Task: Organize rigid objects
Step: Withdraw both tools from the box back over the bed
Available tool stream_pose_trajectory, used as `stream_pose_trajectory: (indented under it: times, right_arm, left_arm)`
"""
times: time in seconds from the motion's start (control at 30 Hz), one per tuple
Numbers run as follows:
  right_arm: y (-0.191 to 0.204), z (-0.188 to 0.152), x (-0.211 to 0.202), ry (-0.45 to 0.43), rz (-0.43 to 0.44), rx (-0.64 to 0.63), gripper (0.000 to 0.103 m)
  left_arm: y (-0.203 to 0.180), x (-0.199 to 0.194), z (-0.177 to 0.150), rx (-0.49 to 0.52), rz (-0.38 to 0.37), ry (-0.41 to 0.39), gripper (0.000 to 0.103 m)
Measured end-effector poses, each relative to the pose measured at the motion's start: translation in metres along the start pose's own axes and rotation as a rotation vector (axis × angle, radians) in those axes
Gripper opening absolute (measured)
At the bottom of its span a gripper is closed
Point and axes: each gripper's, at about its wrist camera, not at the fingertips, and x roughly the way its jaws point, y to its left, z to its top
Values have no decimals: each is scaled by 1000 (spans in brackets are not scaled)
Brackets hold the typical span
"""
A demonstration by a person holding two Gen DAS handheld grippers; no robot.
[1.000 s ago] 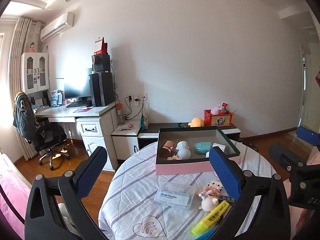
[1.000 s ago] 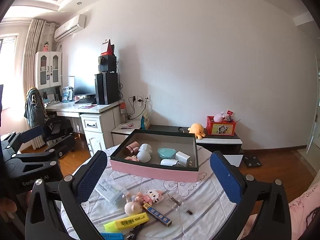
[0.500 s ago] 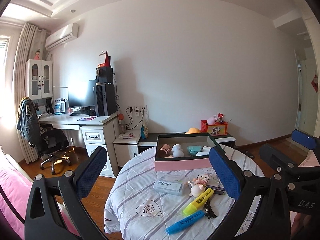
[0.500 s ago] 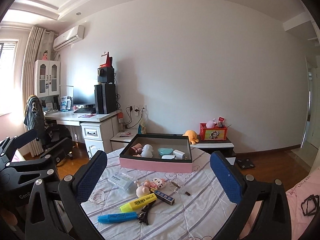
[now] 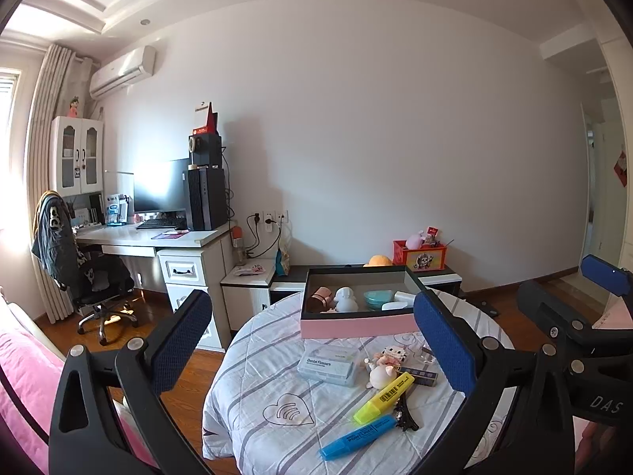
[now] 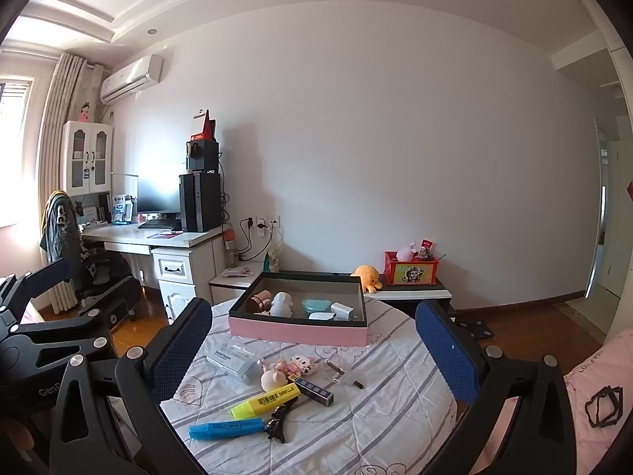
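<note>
A pink box (image 5: 358,324) (image 6: 296,332) with a dark inside sits at the far side of the round table and holds several small items. Loose on the striped cloth lie a clear floss box (image 5: 327,365) (image 6: 231,361), a small pink pig figure (image 5: 380,376) (image 6: 273,378), a yellow highlighter (image 5: 381,398) (image 6: 263,399), a blue highlighter (image 5: 356,437) (image 6: 225,429) and a black hair clip (image 5: 404,415) (image 6: 279,421). My left gripper (image 5: 312,346) and my right gripper (image 6: 312,350) are both open and empty, held back from the table.
The round table (image 6: 379,411) has a wood floor (image 5: 130,316) around it. A white desk (image 5: 174,245) with a monitor and an office chair (image 5: 95,285) stand to the left. A low cabinet (image 6: 411,291) with a red box is behind the table. Pink bedding (image 6: 593,364) is at the right.
Both grippers have drawn back and up from the table, so more of the tabletop and the highlighters show. Both stay open and empty.
</note>
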Motion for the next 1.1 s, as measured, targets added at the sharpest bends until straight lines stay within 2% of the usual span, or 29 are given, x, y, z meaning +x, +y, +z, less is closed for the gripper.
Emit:
stream_pose_trajectory:
  times: [0.73,0.93,1.1]
  right_arm:
    - [-11,-5,4,32,-39,19,103]
    - [-12,-18,26,89,-23,12,103]
    - [-15,-47,58,187,-13,10,103]
  left_arm:
    - [-11,15,-11,-2,-41,43,103]
    - [-9,38,-32,19,-46,117,103]
    - [-7,67,-65,33,-85,237,103]
